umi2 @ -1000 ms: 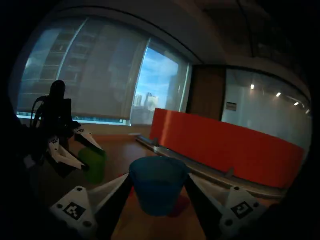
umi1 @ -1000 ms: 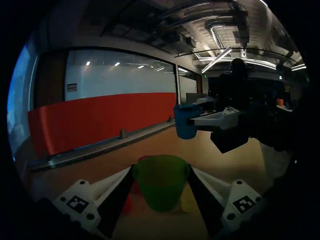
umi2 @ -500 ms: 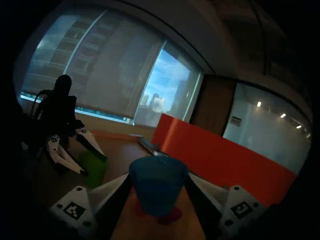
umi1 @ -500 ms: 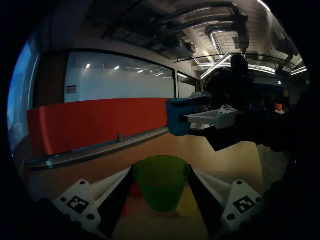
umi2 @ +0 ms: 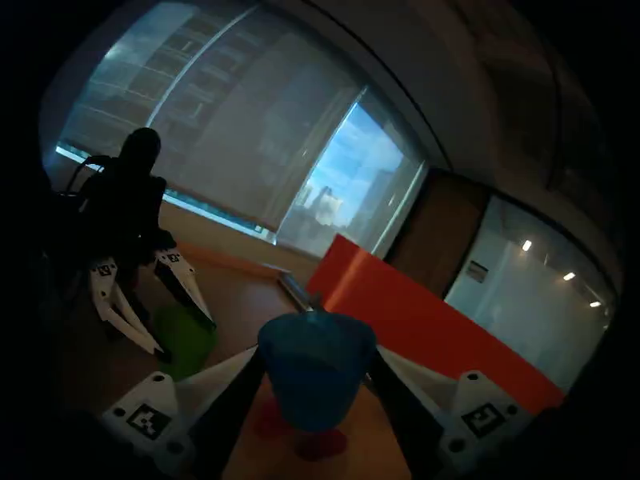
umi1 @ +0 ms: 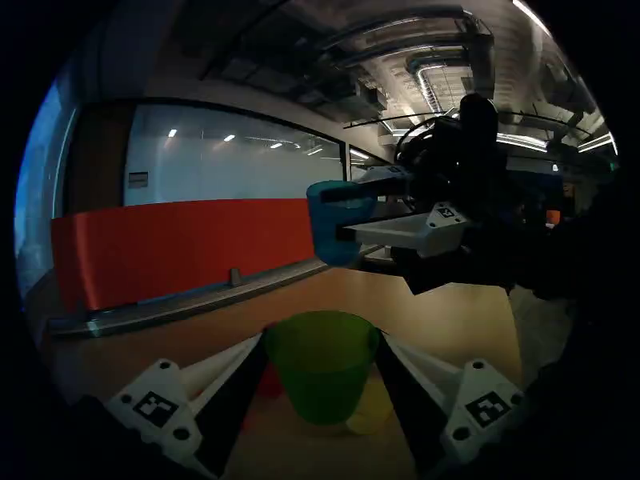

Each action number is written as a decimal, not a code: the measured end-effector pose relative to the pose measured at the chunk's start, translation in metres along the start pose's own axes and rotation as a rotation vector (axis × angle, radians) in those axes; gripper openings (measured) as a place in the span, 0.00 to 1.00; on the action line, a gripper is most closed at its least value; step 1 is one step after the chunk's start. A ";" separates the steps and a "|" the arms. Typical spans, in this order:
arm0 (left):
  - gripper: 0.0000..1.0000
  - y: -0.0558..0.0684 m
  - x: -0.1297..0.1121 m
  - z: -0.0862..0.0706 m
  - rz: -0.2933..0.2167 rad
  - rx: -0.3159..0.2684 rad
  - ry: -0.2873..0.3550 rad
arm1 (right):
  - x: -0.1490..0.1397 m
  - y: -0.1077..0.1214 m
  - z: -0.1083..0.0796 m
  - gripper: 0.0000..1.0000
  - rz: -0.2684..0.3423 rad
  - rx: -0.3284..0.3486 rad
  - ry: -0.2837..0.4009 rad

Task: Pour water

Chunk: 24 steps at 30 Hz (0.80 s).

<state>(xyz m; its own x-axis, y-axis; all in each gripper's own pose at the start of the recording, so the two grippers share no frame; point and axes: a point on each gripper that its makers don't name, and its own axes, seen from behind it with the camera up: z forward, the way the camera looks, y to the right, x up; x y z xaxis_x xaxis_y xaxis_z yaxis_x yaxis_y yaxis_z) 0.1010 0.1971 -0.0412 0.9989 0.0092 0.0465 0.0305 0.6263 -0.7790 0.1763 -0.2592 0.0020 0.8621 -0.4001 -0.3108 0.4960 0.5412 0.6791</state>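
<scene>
Wood worktop (umi1: 448, 312) below. Left gripper (umi1: 320, 342) pinches green cup (umi1: 322, 376); right gripper (umi2: 317, 352) pinches blue cup (umi2: 316, 384), above and beyond the left fingers. Centre it, then tip slowly.

The green cup (umi1: 322, 364) half hides red object (umi1: 270, 382), yellow object (umi1: 373, 410).

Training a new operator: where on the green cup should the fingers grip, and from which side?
Grip the green cup on its upper side wall, just below the rim, coming in level from the side as the left gripper does. It stands upright and tapers downward, and its open mouth must stay clear.
</scene>
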 end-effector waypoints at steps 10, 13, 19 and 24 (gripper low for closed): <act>0.89 0.002 0.001 0.000 0.002 -0.010 0.002 | 0.007 -0.003 0.008 0.90 -0.092 0.004 0.001; 0.89 0.003 0.001 0.000 0.003 -0.013 0.001 | 0.008 -0.003 0.010 0.90 -0.118 0.006 -0.001; 0.89 0.005 0.002 0.002 0.011 -0.020 -0.001 | 0.011 -0.002 0.012 0.90 -0.170 0.004 -0.003; 0.89 0.006 0.003 0.004 0.013 -0.025 0.000 | 0.014 -0.001 0.014 0.90 -0.210 0.004 -0.003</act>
<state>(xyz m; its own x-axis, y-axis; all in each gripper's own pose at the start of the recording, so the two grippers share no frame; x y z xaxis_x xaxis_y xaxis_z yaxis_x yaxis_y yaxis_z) 0.1039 0.2038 -0.0436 0.9992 0.0172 0.0359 0.0181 0.6063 -0.7950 0.1868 -0.2758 0.0065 0.7392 -0.5065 -0.4439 0.6647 0.4423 0.6021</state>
